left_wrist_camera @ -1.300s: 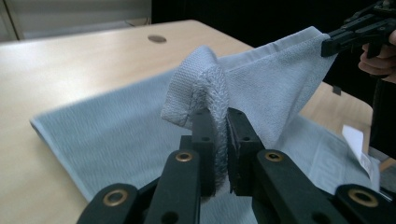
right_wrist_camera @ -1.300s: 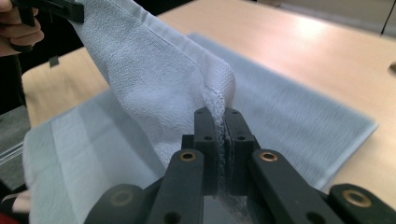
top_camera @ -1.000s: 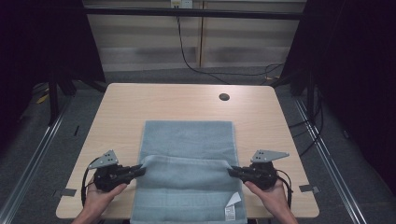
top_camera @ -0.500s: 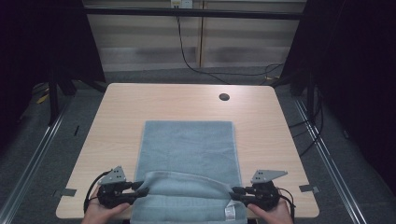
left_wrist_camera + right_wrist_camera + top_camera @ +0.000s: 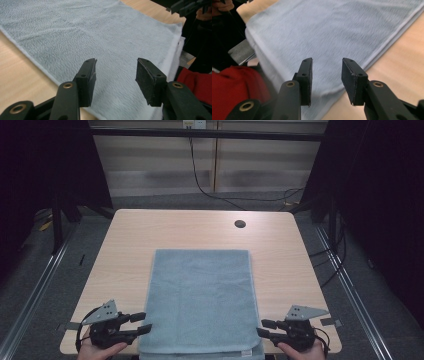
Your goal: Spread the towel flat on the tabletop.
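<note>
From the high view, a blue towel (image 5: 201, 302) lies flat on the wooden desk (image 5: 130, 245), folded over, with its near edge at the desk's front edge. The left gripper (image 5: 139, 323) sits just beside the towel's near left corner. The right gripper (image 5: 264, 329) sits just beside the near right corner. Both have just been opening, and the jaws stand apart with nothing between them. The fold looks laid down. To do this step well, I think both hands should pull straight away to the sides and not drag the cloth, so the edges stay lined up. The desk has a small dark hole (image 5: 240, 224) near its far side. Behind it are pale wall panels, a black cable (image 5: 200, 175) and a grey floor.

In the left gripper view, the jaws are apart above the towel (image 5: 100, 37), not pinching it. A second layer peeks out at the edge.

In the right gripper view, the jaws are also apart, over the towel's (image 5: 332, 30) edge, with bare desk (image 5: 402, 55) beside it.
</note>
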`<state>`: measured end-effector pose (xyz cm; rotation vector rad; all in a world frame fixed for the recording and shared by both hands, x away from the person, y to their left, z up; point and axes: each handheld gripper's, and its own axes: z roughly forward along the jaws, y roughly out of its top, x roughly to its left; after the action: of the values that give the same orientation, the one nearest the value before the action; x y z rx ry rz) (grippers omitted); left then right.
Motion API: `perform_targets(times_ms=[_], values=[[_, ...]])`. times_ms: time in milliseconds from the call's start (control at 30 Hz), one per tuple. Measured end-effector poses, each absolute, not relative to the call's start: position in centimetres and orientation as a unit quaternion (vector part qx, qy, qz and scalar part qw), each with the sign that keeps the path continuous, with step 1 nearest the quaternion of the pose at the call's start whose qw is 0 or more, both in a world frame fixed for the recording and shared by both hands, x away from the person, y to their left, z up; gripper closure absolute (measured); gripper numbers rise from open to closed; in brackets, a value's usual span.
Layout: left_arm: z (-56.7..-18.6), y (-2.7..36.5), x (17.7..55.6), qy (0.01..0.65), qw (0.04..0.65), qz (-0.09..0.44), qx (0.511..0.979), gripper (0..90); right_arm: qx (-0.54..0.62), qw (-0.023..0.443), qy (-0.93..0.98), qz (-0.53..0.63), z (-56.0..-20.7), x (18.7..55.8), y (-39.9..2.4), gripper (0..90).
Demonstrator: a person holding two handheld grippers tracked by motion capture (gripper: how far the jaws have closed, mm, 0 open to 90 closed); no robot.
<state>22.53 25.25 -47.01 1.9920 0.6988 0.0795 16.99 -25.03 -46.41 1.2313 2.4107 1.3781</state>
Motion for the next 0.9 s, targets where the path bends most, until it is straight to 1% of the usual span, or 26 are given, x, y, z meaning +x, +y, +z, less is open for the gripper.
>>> perform_targets(times_ms=[67, 100, 167, 333, 367, 400, 467, 500, 567, 633, 700, 767, 800, 833, 867, 900], values=[[-47.2, 24.7, 23.6, 0.295, 0.484, 0.03, 0.824, 51.6, 0.402, 0.055, 0.793, 0.455, -46.3, 18.1, -24.7, 59.9], [-47.4, 24.2, 24.8, 0.303, 0.478, 0.028, 0.824, 50.3, 0.397, 0.056, 0.795, 0.455, -46.3, 19.3, -24.2, 58.2], [-47.4, 24.1, 25.2, 0.307, 0.473, 0.03, 0.825, 49.8, 0.395, 0.056, 0.797, 0.454, -46.3, 19.9, -23.9, 57.8], [-47.3, 22.9, 27.9, 0.325, 0.45, 0.041, 0.831, 44.9, 0.387, 0.052, 0.806, 0.444, -46.6, 22.6, -22.2, 52.4], [-47.3, 22.7, 28.6, 0.326, 0.447, 0.043, 0.832, 43.6, 0.384, 0.051, 0.811, 0.439, -46.7, 23.8, -21.5, 50.4], [-47.3, 22.4, 29.3, 0.332, 0.443, 0.042, 0.832, 43.6, 0.384, 0.051, 0.811, 0.439, -46.7, 23.8, -21.5, 50.4], [-47.4, 21.8, 30.8, 0.335, 0.436, 0.044, 0.834, 41.8, 0.388, 0.055, 0.81, 0.436, -46.8, 25.0, -21.1, 48.7], [-47.5, 21.3, 31.9, 0.347, 0.434, 0.048, 0.83, 41.6, 0.392, 0.057, 0.81, 0.432, -46.9, 26.2, -20.8, 48.7], [-47.5, 21.0, 32.6, 0.347, 0.437, 0.049, 0.829, 41.5, 0.394, 0.06, 0.81, 0.431, -47.0, 26.7, -20.7, 48.6], [-47.7, 20.5, 33.6, 0.351, 0.426, 0.057, 0.832, 40.9, 0.413, 0.057, 0.802, 0.428, -47.3, 28.9, -20.7, 46.7], [-48.0, 20.3, 34.4, 0.352, 0.428, 0.063, 0.83, 41.3, 0.415, 0.058, 0.802, 0.426, -47.4, 29.4, -20.7, 46.6], [-48.4, 20.0, 35.4, 0.362, 0.413, 0.062, 0.834, 42.0, 0.425, 0.059, 0.796, 0.426, -47.7, 30.6, -20.6, 46.1], [-48.7, 19.9, 35.8, 0.363, 0.405, 0.064, 0.837, 41.9, 0.431, 0.058, 0.797, 0.419, -47.9, 32.1, -20.4, 45.5], [-48.8, 19.9, 36.1, 0.364, 0.402, 0.065, 0.838, 41.9, 0.431, 0.058, 0.797, 0.419, -47.9, 32.1, -20.4, 45.5], [-49.4, 20.1, 36.8, 0.375, 0.409, 0.066, 0.829, 42.7, 0.435, 0.064, 0.797, 0.414, -48.2, 33.3, -20.0, 43.1], [-49.4, 20.1, 36.8, 0.375, 0.409, 0.066, 0.829, 43.1, 0.435, 0.064, 0.797, 0.414, -48.2, 33.3, -20.0, 43.1]])
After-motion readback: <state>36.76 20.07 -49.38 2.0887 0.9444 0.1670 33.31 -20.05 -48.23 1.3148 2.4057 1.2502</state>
